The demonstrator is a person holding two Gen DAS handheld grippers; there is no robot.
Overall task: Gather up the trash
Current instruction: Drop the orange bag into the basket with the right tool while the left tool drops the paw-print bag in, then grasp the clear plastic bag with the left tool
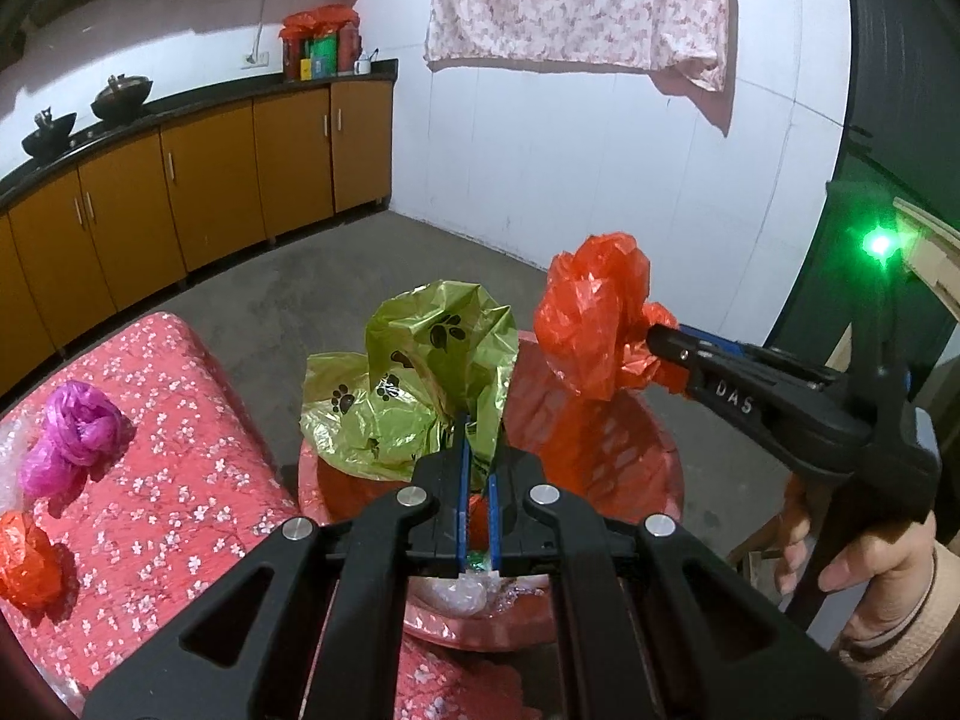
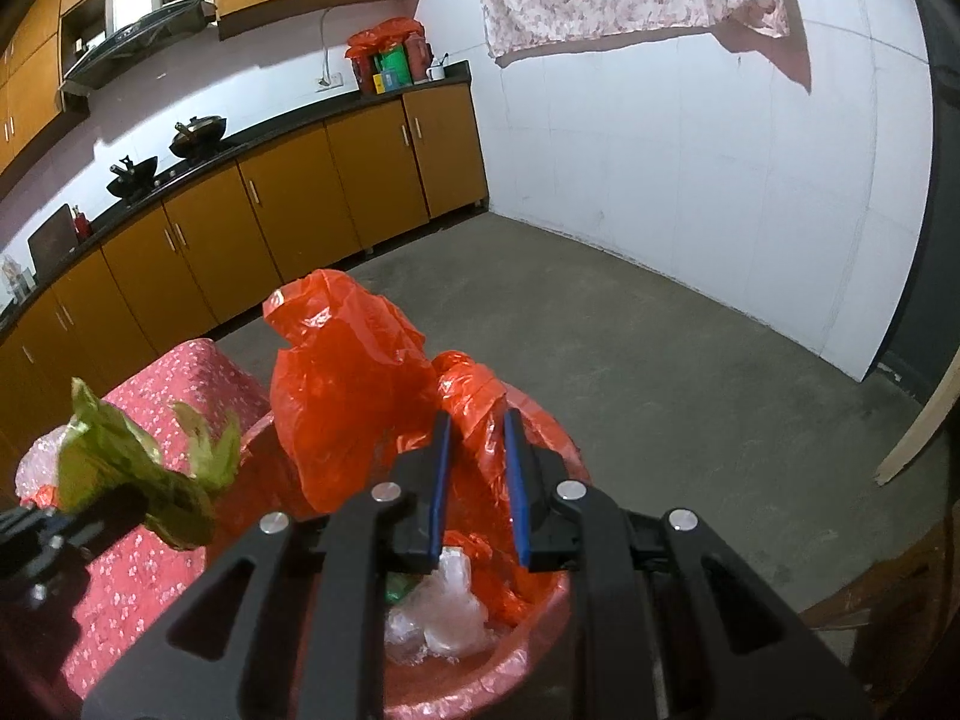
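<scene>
My left gripper point(image 1: 477, 450) is shut on a crumpled green plastic bag with black paw prints point(image 1: 420, 378) and holds it over the red basin point(image 1: 630, 456). My right gripper point(image 2: 477, 450) is shut on a crumpled red plastic bag point(image 2: 348, 384) and holds it above the same red basin point(image 2: 540, 618). The right gripper also shows in the left wrist view point(image 1: 660, 342), gripping the red bag point(image 1: 591, 315). The green bag shows at the left of the right wrist view point(image 2: 138, 474). Clear plastic scraps point(image 2: 444, 612) lie in the basin.
A table with a red flowered cloth point(image 1: 168, 480) stands left of the basin. On it lie a purple bag point(image 1: 75, 432), another red bag point(image 1: 27, 558) and clear bubble wrap point(image 1: 9, 456). Orange kitchen cabinets point(image 1: 198, 192) line the far wall. The concrete floor point(image 2: 660, 360) lies beyond.
</scene>
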